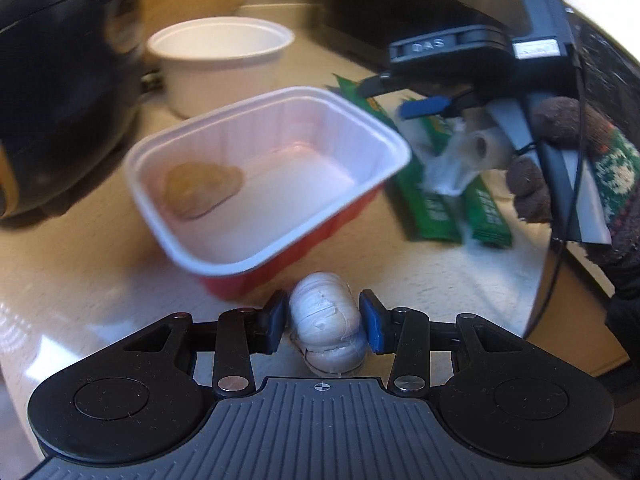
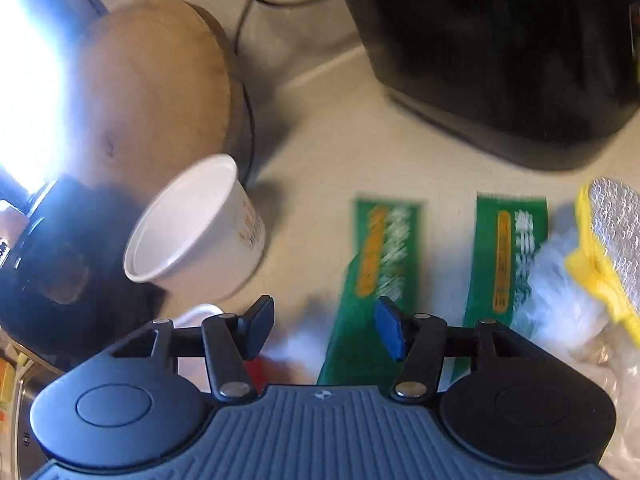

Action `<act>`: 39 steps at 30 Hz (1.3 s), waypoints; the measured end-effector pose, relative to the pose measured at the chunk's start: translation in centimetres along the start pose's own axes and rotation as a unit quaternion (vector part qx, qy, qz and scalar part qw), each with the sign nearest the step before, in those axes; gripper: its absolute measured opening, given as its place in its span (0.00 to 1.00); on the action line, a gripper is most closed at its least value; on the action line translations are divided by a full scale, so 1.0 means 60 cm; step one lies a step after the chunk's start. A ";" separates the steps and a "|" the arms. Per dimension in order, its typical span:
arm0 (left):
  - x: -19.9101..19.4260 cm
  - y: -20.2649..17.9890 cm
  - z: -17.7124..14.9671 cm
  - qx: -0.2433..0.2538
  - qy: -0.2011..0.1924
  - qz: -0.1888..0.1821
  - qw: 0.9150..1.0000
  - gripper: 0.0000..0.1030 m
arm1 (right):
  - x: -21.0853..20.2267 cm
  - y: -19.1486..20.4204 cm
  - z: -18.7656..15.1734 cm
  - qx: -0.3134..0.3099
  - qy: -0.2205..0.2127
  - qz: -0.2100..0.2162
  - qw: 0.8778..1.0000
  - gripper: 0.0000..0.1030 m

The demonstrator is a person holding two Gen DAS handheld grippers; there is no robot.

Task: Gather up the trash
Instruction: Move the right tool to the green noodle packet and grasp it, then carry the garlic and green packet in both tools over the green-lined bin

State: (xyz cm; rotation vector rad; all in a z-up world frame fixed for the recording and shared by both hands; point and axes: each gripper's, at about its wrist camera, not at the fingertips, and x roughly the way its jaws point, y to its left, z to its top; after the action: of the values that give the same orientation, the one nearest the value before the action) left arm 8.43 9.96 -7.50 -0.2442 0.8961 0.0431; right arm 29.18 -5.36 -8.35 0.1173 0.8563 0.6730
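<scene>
One garlic bulb (image 1: 326, 322) sits pinched in your left gripper (image 1: 325, 326), near the red tray (image 1: 360, 216) for dropping; your right gripper (image 2: 324, 330) hangs open, empty, above the green packets (image 2: 384, 248).

The right gripper (image 2: 325, 330), fingers apart and holding nothing, hangs over a beige table (image 2: 340, 144). Ahead lie two green packets (image 2: 384, 248), a white cup (image 2: 196, 232) to the left, a yellow sponge (image 2: 608, 240) to the right.

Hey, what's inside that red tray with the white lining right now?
The red tray holds one tan, flattish lump of leftover food at its left end; the rest of the white floor is bare. The near wall hides the strip of floor just behind it.
</scene>
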 end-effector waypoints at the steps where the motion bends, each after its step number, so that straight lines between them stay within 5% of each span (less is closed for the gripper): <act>1: -0.001 0.003 -0.001 -0.005 0.000 -0.001 1.000 0.44 | 0.001 0.007 -0.004 -0.020 -0.006 -0.025 0.999 0.55; 14: 0.003 -0.004 -0.004 -0.001 -0.001 -0.011 1.000 0.44 | 0.009 0.015 -0.059 -0.079 0.019 -0.001 0.997 0.55; 23: 0.007 -0.003 -0.001 -0.026 0.000 -0.018 1.000 0.43 | -0.010 0.042 -0.050 -0.098 0.022 0.025 0.995 0.29; 28: -0.011 0.005 0.002 -0.030 -0.012 -0.021 0.999 0.40 | -0.064 0.040 -0.035 -0.067 -0.015 0.035 0.997 0.27; 39: -0.037 -0.050 0.027 0.071 -0.034 -0.084 0.993 0.39 | -0.259 0.018 -0.058 -0.006 -0.124 0.007 0.992 0.27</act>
State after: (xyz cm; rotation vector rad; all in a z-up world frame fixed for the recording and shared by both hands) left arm 8.67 7.54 -4.21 -0.1846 0.8043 -0.1674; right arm 18.89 -14.29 0.00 0.1929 0.6133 0.6607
